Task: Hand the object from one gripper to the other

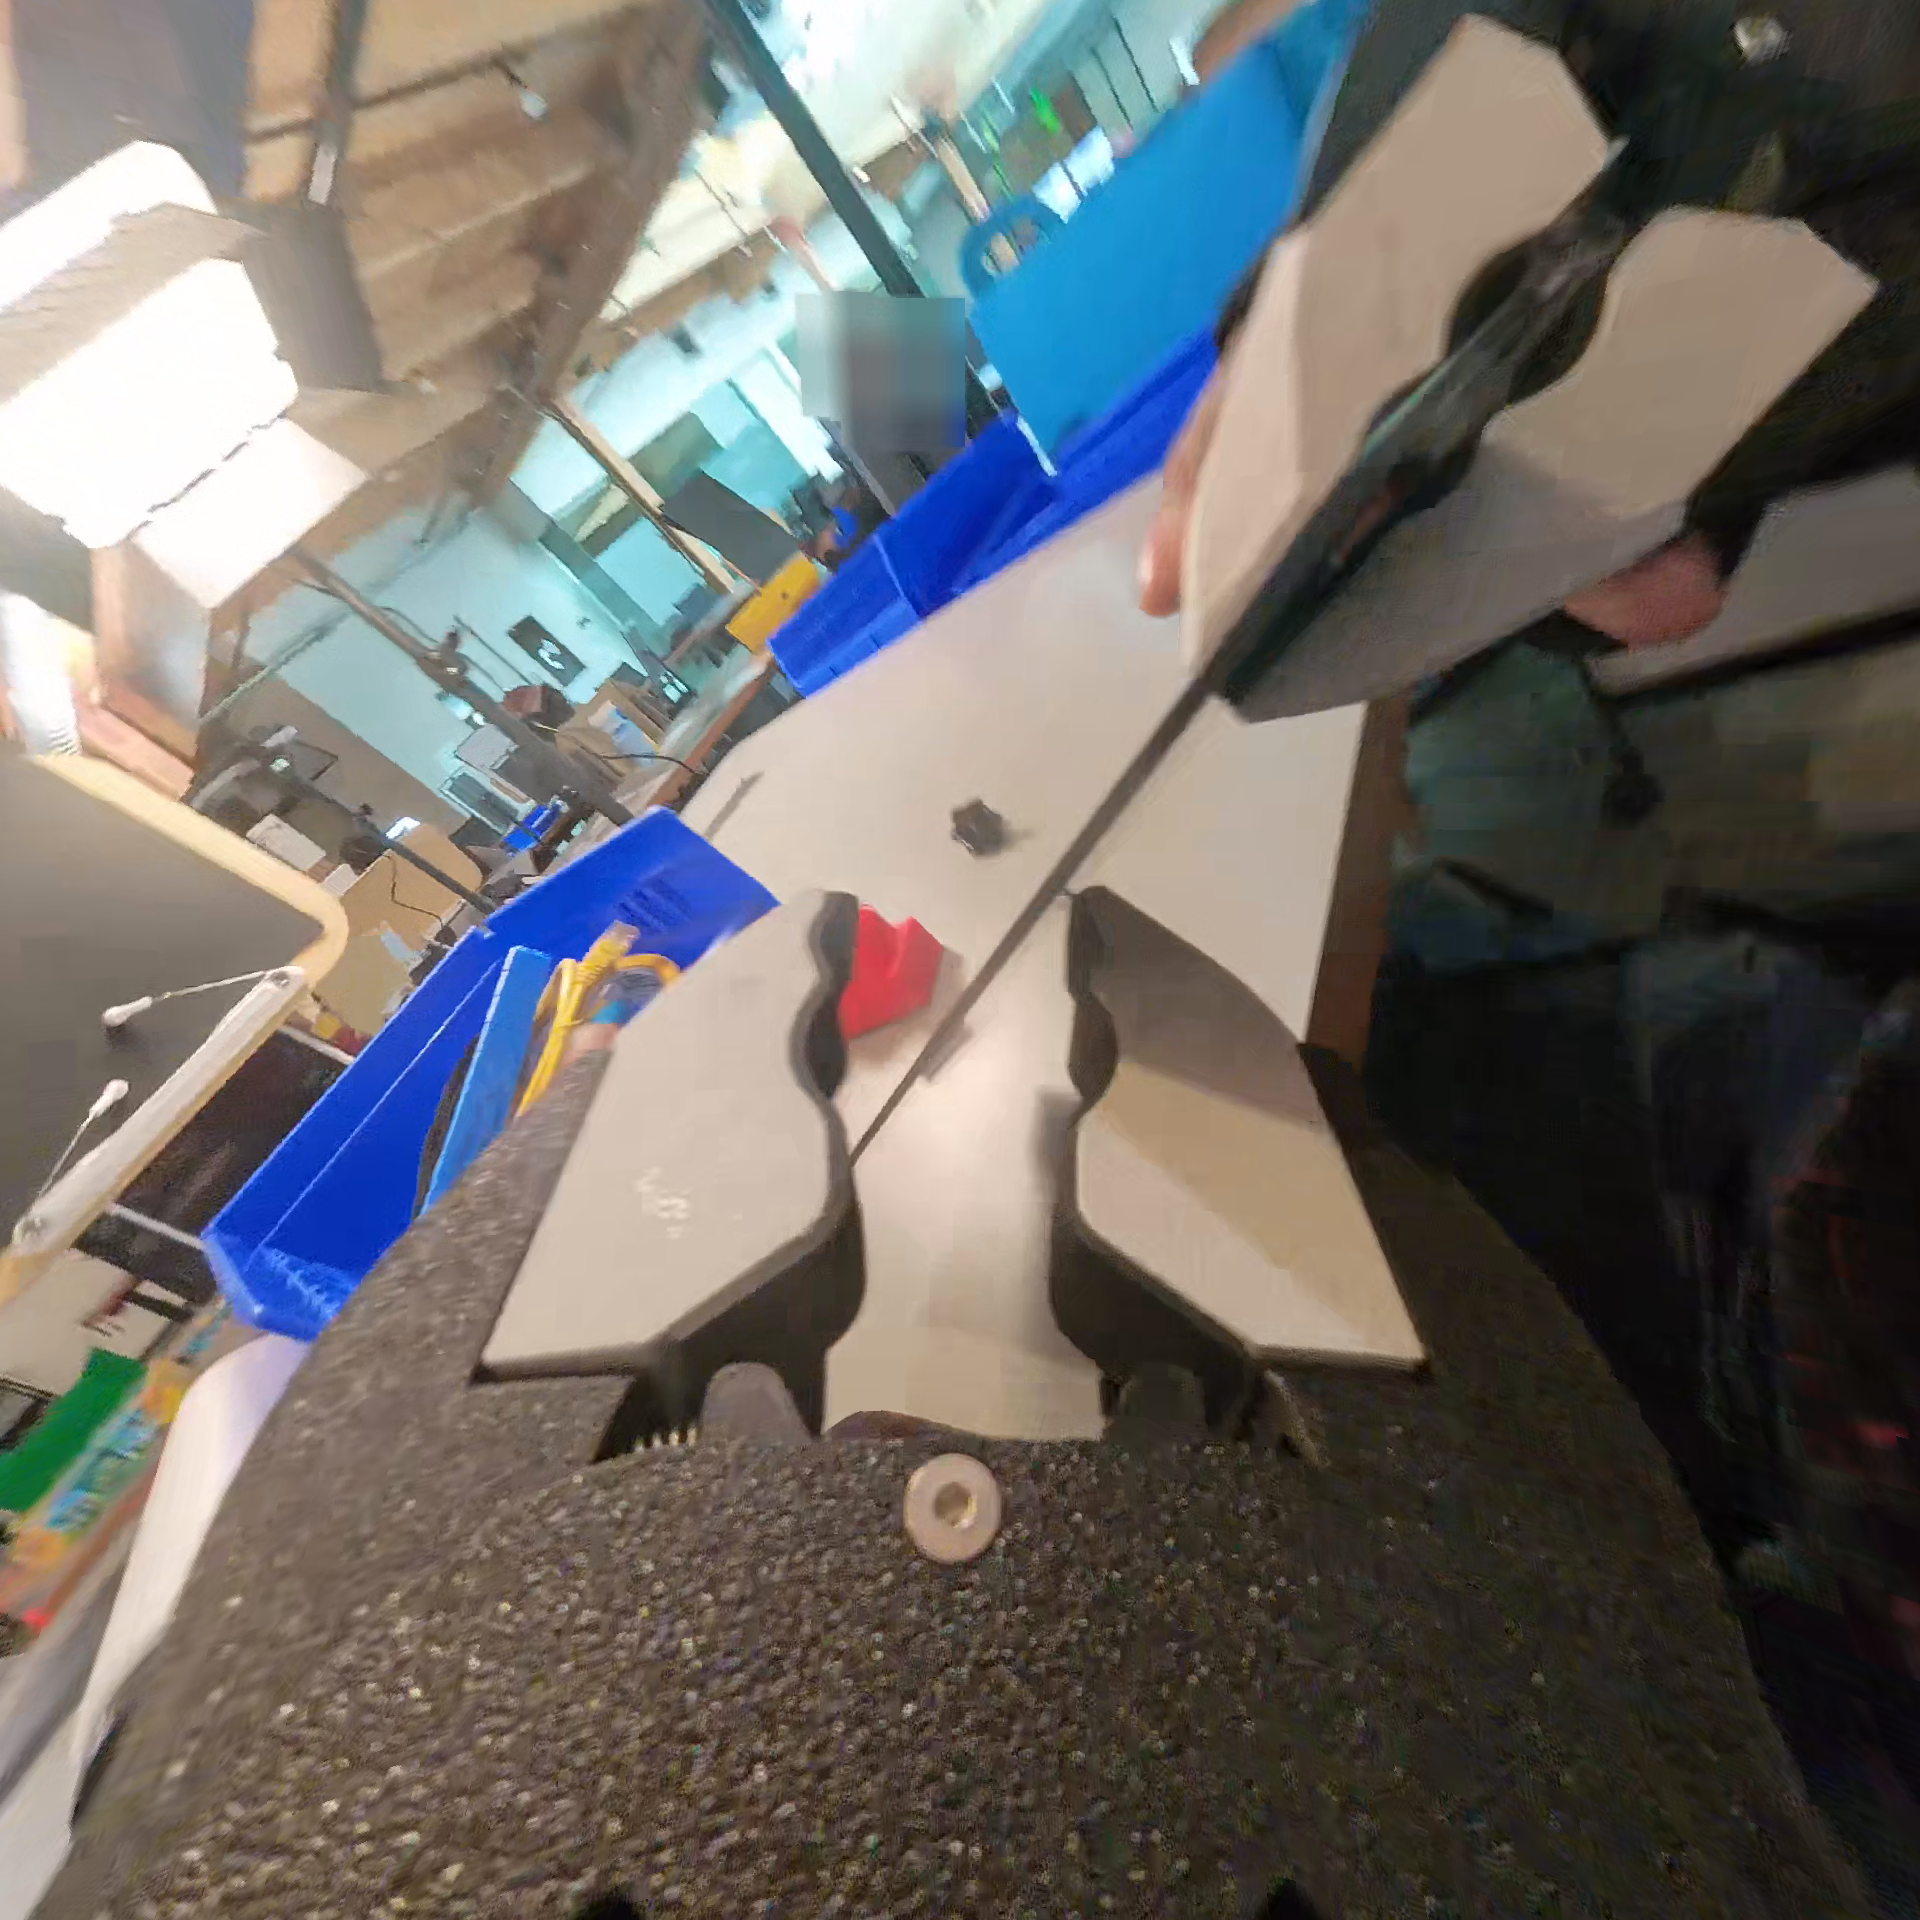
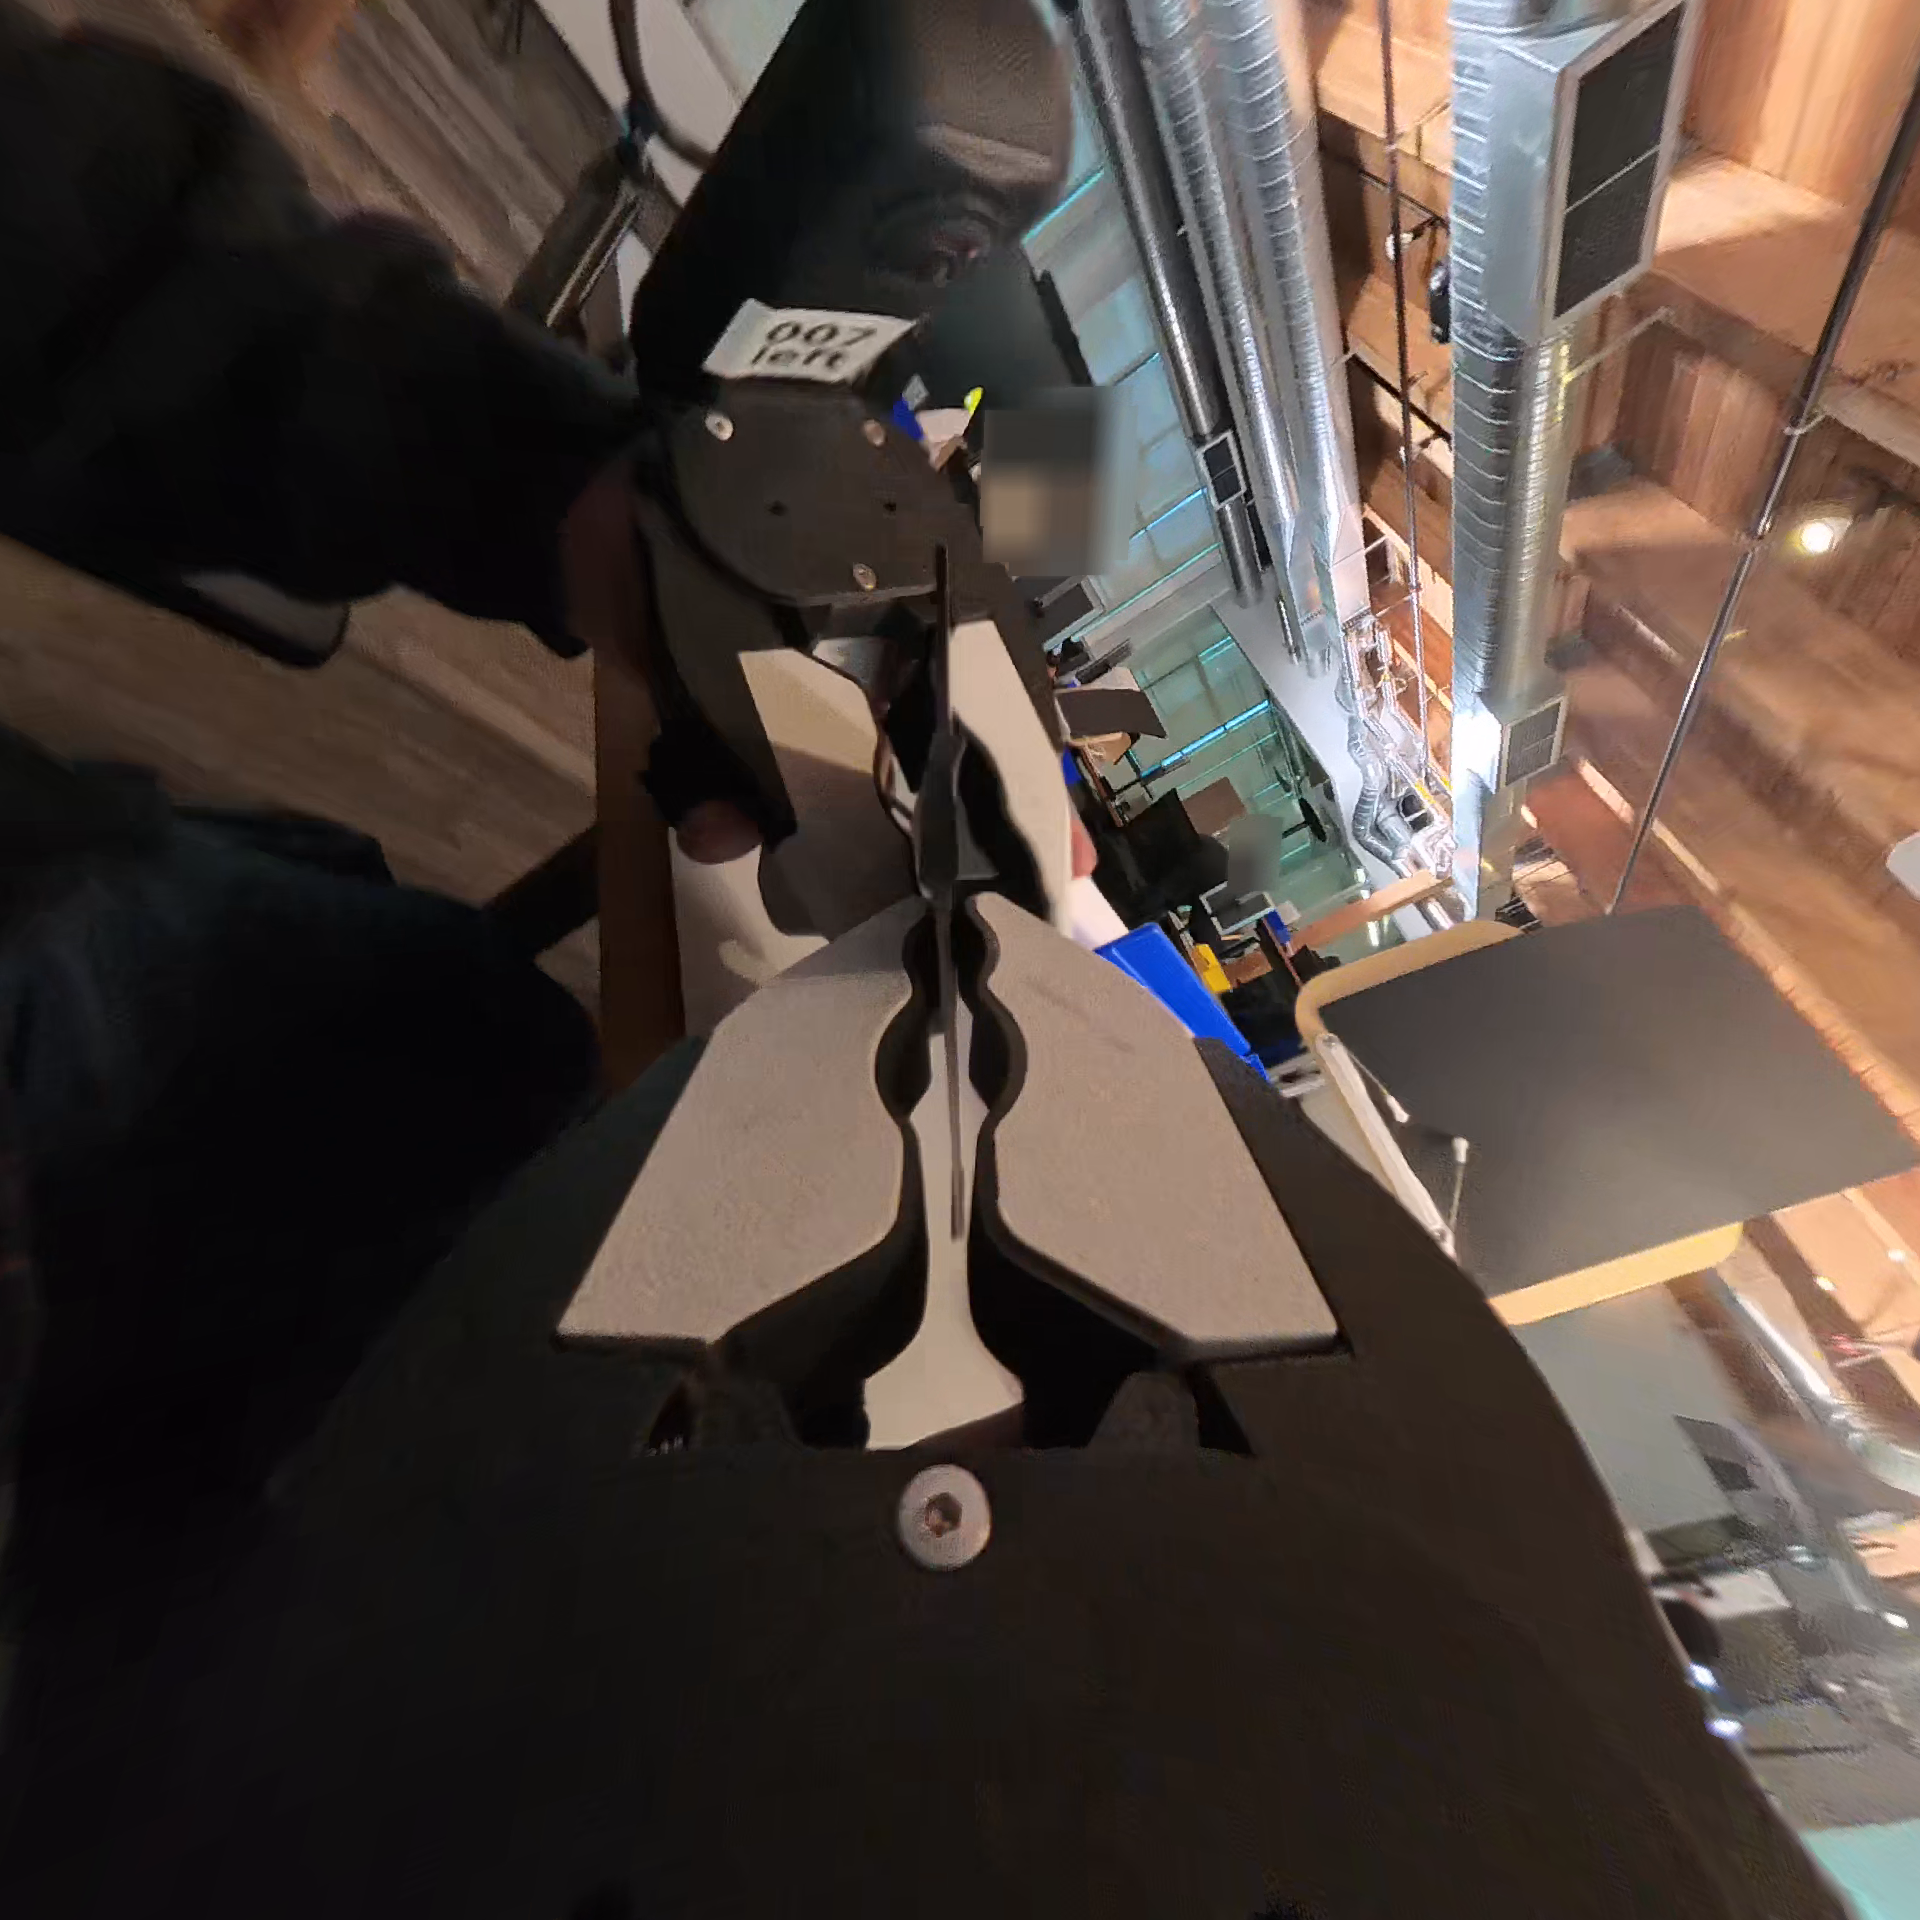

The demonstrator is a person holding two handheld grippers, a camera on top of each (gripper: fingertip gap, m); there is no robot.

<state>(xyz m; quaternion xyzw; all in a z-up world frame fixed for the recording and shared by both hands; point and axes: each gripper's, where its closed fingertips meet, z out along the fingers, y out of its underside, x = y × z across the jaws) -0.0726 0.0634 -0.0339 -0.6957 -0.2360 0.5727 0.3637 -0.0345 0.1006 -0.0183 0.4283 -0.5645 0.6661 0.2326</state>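
A thin, flat black strip (image 1: 1039,894), seen edge on, is clamped between the fingers of my right gripper (image 1: 1236,675) at the upper right of the left wrist view. The strip runs down-left into the gap of my left gripper (image 1: 956,925), which is open with its jaws wide apart. Its lower end comes close to the left finger. In the right wrist view my right gripper (image 2: 948,914) is shut on the strip (image 2: 951,1091). The strip reaches on between the pale fingers (image 2: 1013,727) of the left gripper, whose black body (image 2: 821,488) faces me.
A white table (image 1: 1039,675) lies below with a red block (image 1: 894,971) and a small black piece (image 1: 977,826) on it. Blue bins (image 1: 623,914) line its left side, one holding a yellow cable (image 1: 592,987). A black-topped table (image 2: 1610,1091) stands nearby. A person's dark sleeve (image 2: 260,364) holds the left gripper. There is about 6 cm between the tips of the two grippers.
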